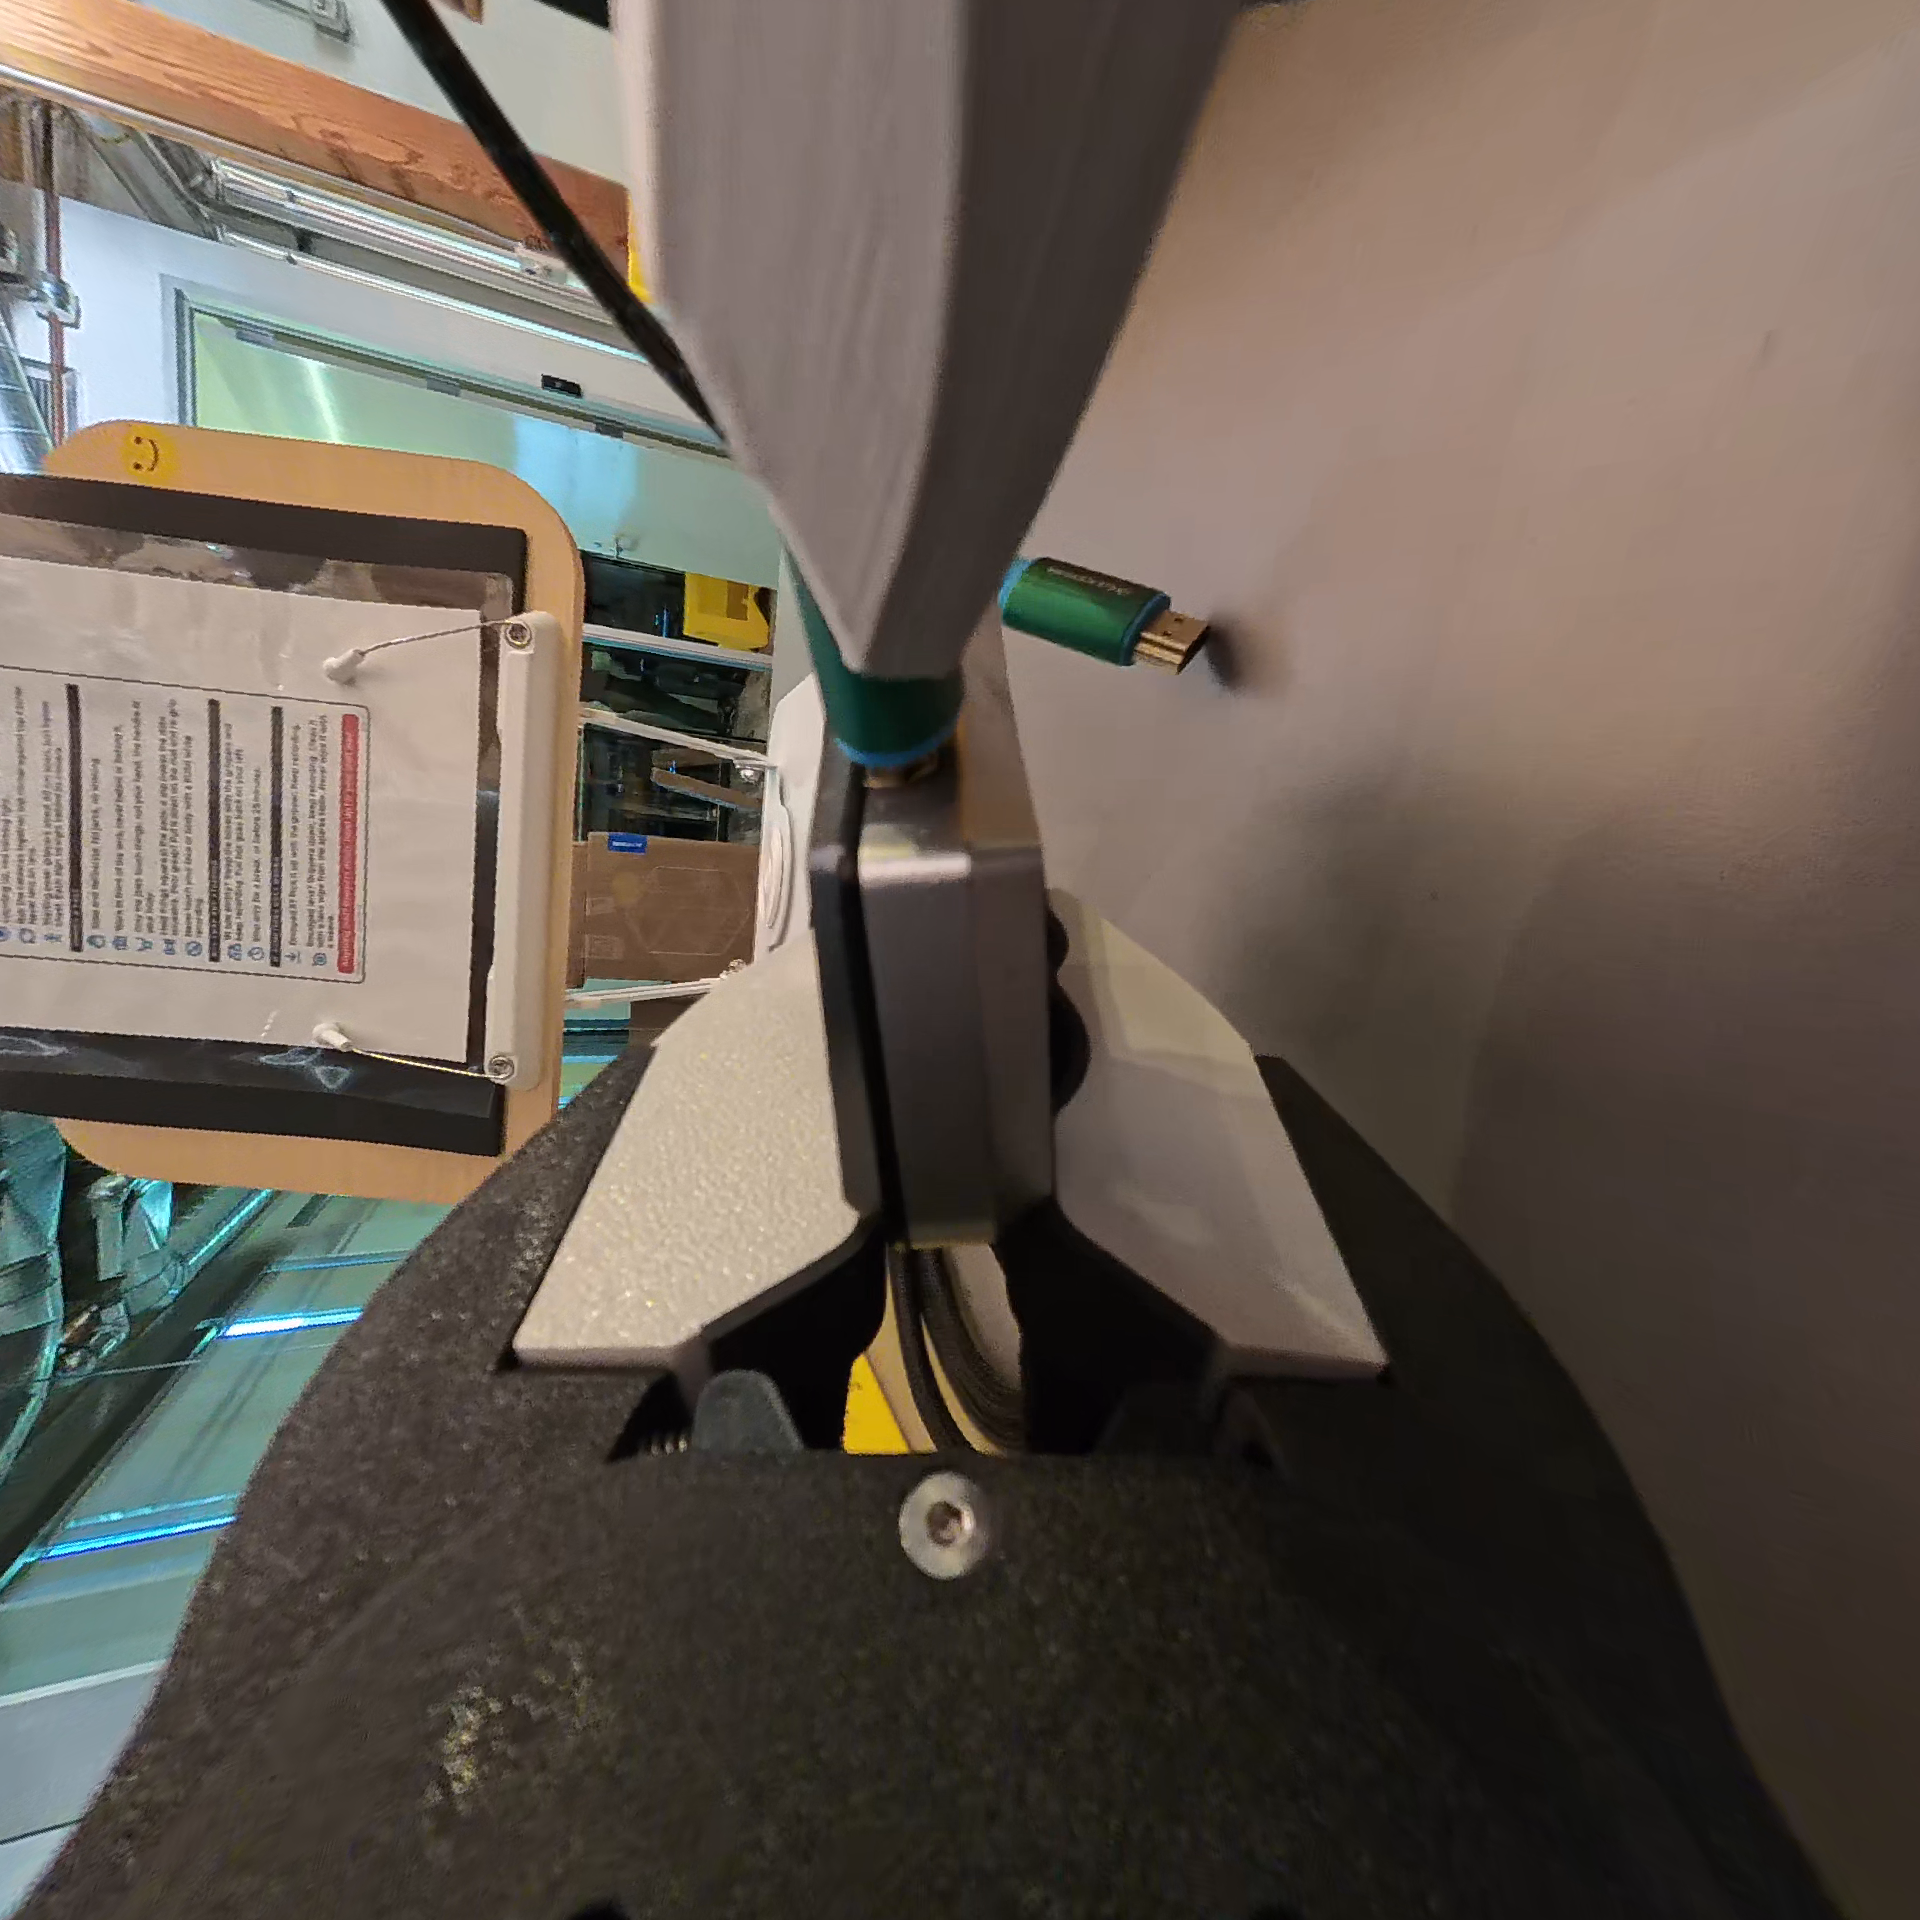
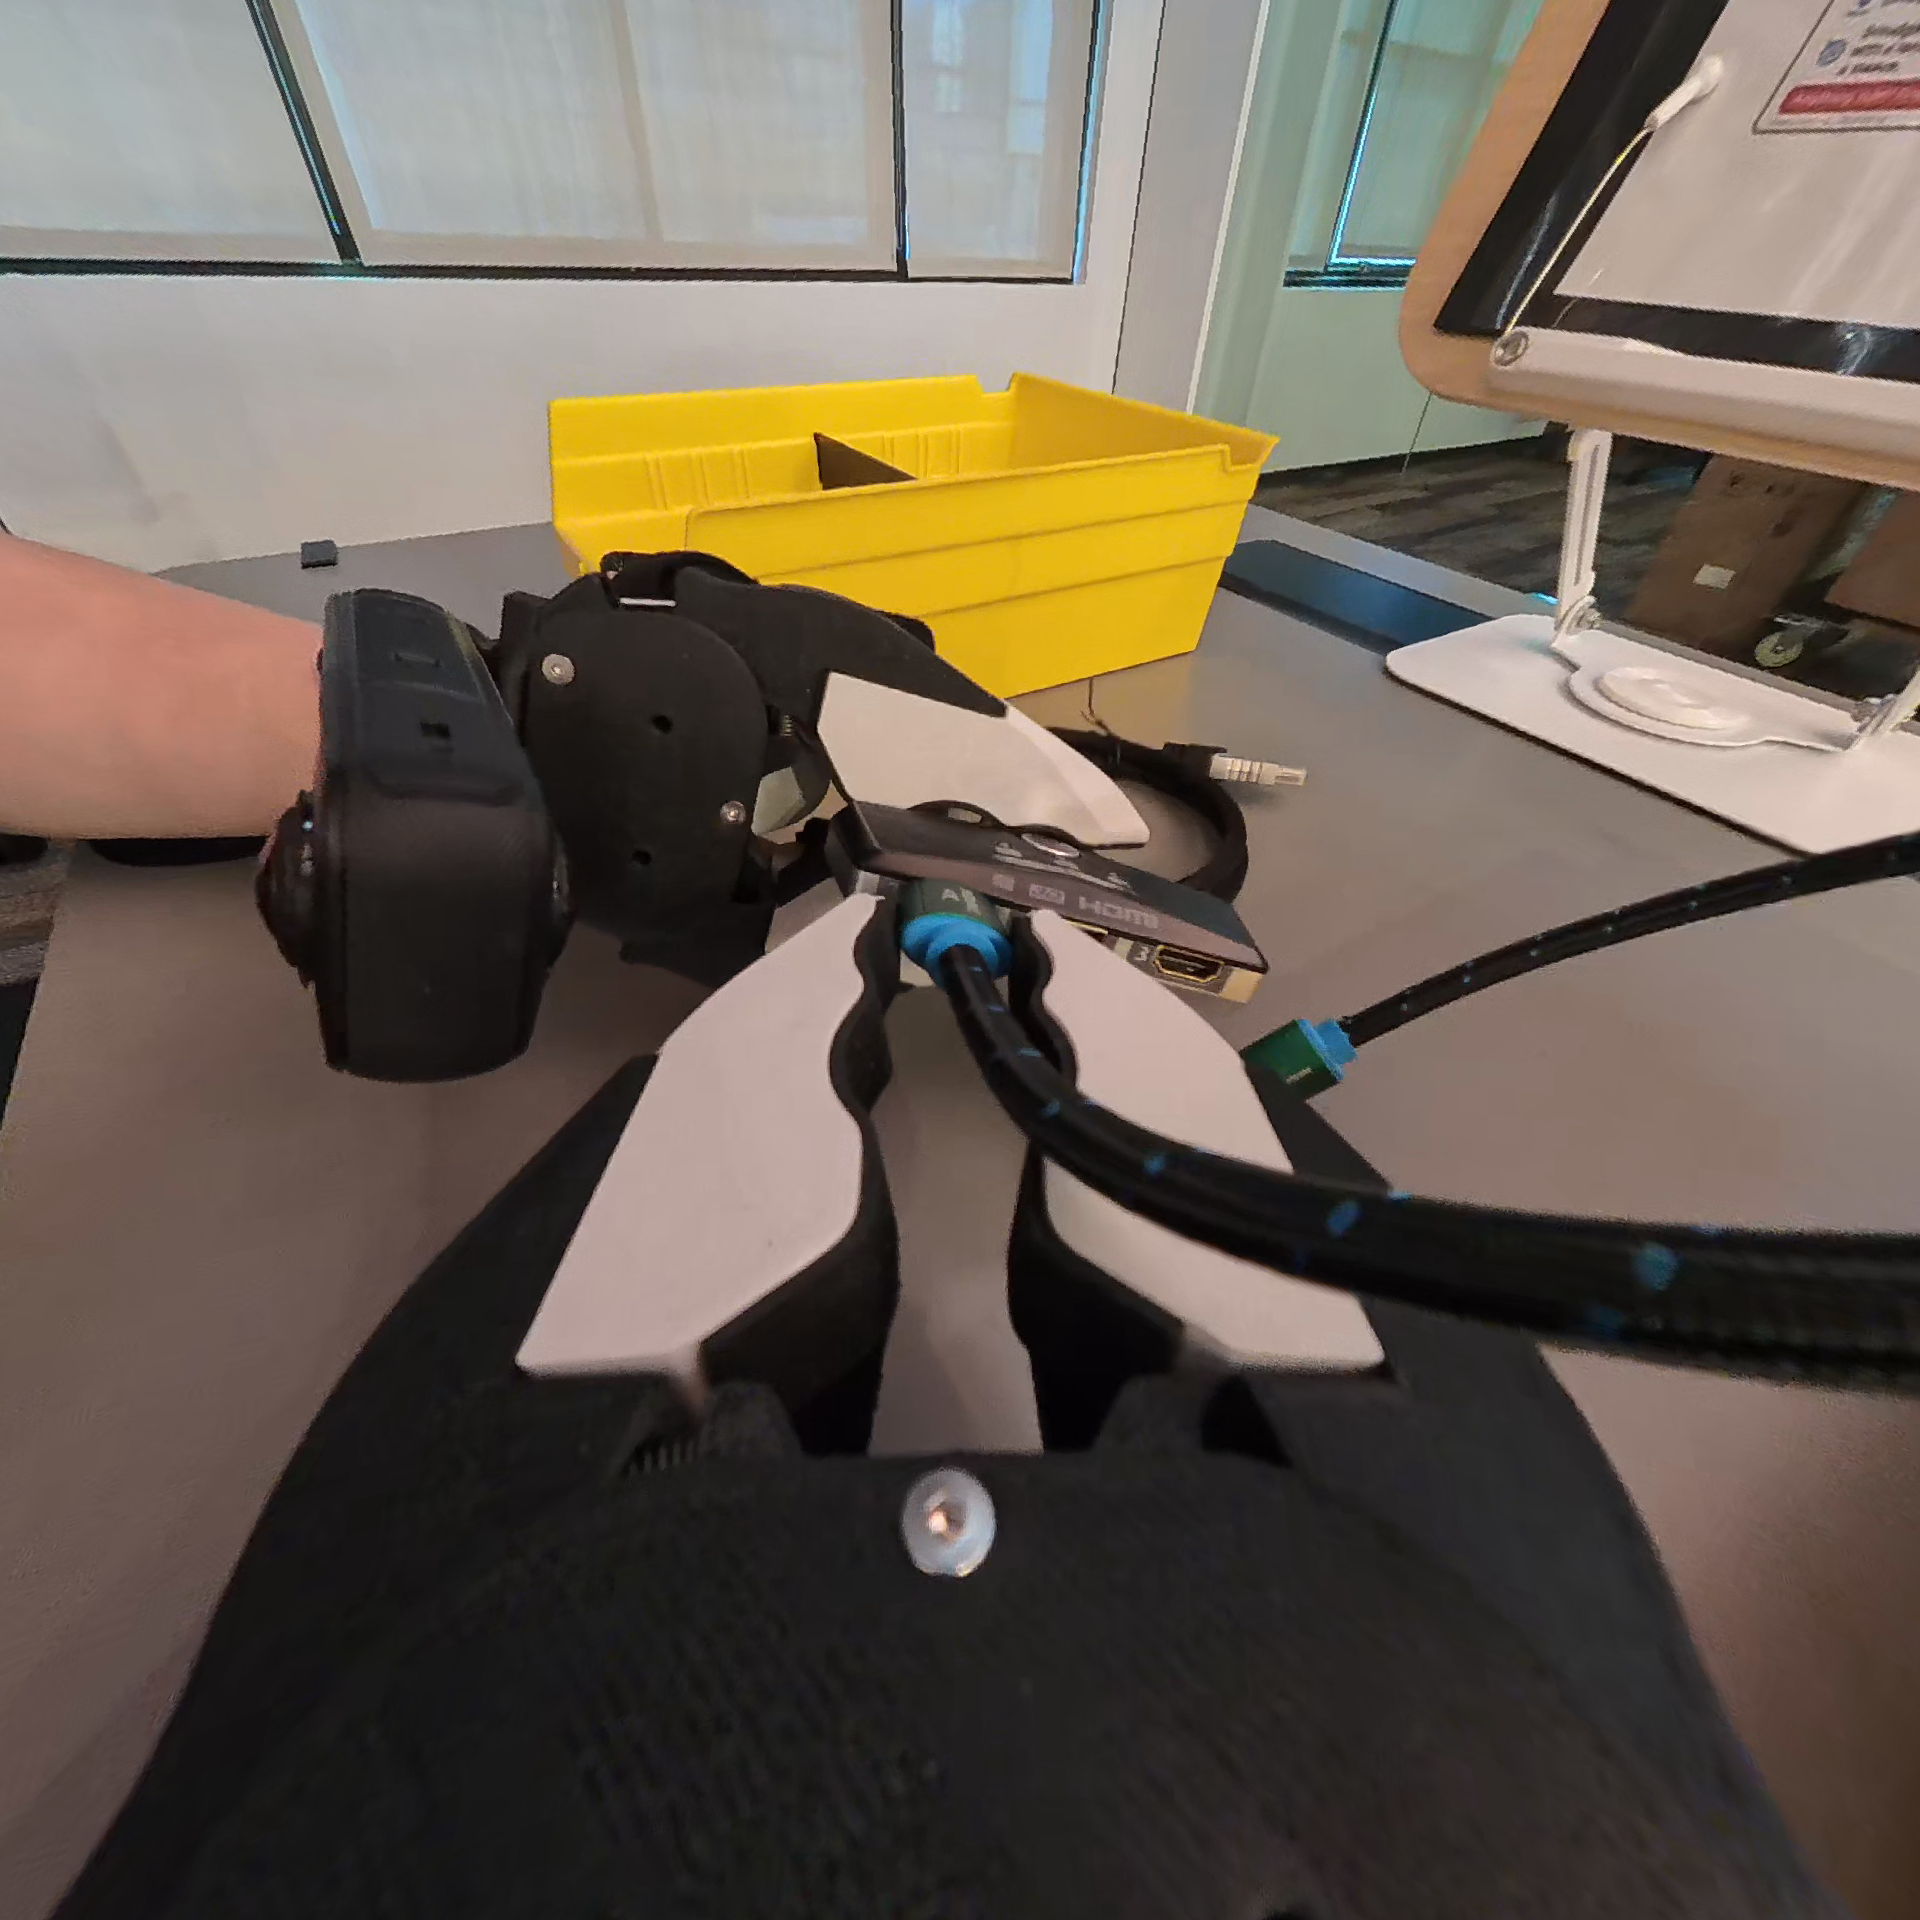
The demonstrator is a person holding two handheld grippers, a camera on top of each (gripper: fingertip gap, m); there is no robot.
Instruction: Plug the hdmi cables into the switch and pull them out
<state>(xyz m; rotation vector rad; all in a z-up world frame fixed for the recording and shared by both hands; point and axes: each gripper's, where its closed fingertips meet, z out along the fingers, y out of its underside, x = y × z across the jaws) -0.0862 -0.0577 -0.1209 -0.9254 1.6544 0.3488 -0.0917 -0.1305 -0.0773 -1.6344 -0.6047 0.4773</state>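
Note:
My left gripper (image 1: 935,987) is shut on the dark grey switch (image 1: 930,1060), holding it by its sides. In the right wrist view it (image 2: 1081,862) holds the switch (image 2: 1101,896) just above the table. My right gripper (image 2: 945,925) is shut on a green HDMI plug (image 2: 940,914) with a blue collar, at the switch's edge. In the left wrist view this plug (image 1: 878,707) sits at a port with a little gold tip showing. Its braided black cable (image 2: 1351,1216) runs off right. A second green plug (image 2: 1294,1049) lies loose on the table; it also shows in the left wrist view (image 1: 1091,621).
A yellow bin (image 2: 935,551) stands behind the switch. A coiled black cable (image 2: 1205,821) with a pale connector lies in front of it. A wooden board with a sheet on a white stand (image 2: 1662,717) is at the right. The grey table (image 2: 1507,935) extends right. Left tips to right tips: about 8 centimetres.

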